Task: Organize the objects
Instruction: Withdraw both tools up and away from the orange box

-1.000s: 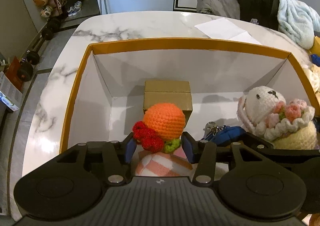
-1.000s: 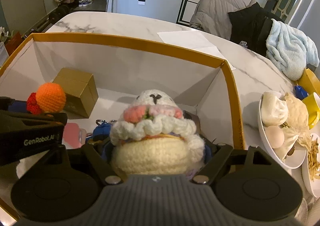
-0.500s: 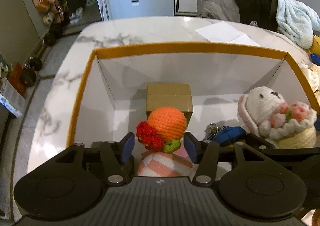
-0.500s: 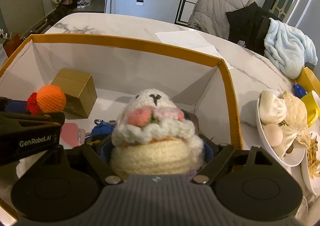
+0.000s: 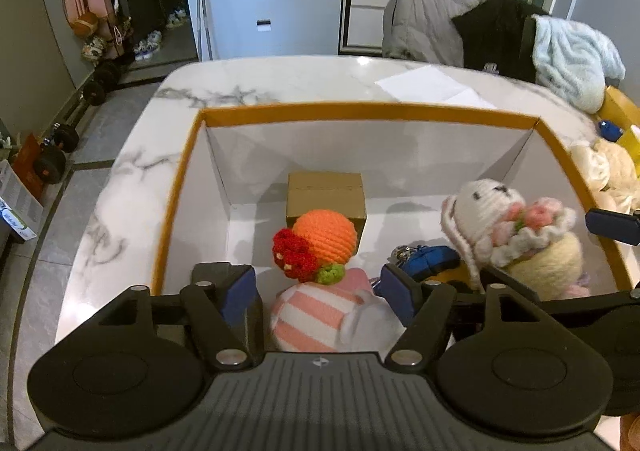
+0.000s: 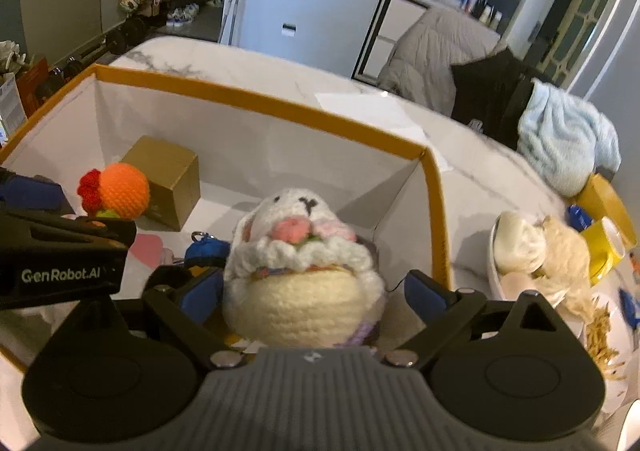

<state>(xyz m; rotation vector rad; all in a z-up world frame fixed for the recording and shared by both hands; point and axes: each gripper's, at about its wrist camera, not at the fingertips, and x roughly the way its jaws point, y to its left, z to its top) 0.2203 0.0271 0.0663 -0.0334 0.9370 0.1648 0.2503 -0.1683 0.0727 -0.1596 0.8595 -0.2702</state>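
Ref = your orange-rimmed white cardboard box [image 5: 372,110]. Its near wall is hidden behind both gripper bodies, and in the right wrist view its left end is cut by the frame edge. Inside, the pink-and-white striped crochet doll [image 5: 316,317] has its lower half hidden. The blue key pouch w/ metal ring [image 5: 426,257] is mostly covered, details too small to tell. Right of the box, the white bowl of food [image 6: 496,271] is blurred; contents unclear.

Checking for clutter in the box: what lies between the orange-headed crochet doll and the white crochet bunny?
A blue keychain pouch with metal rings lies on the box floor between the doll and the bunny, clearest in the left wrist view.
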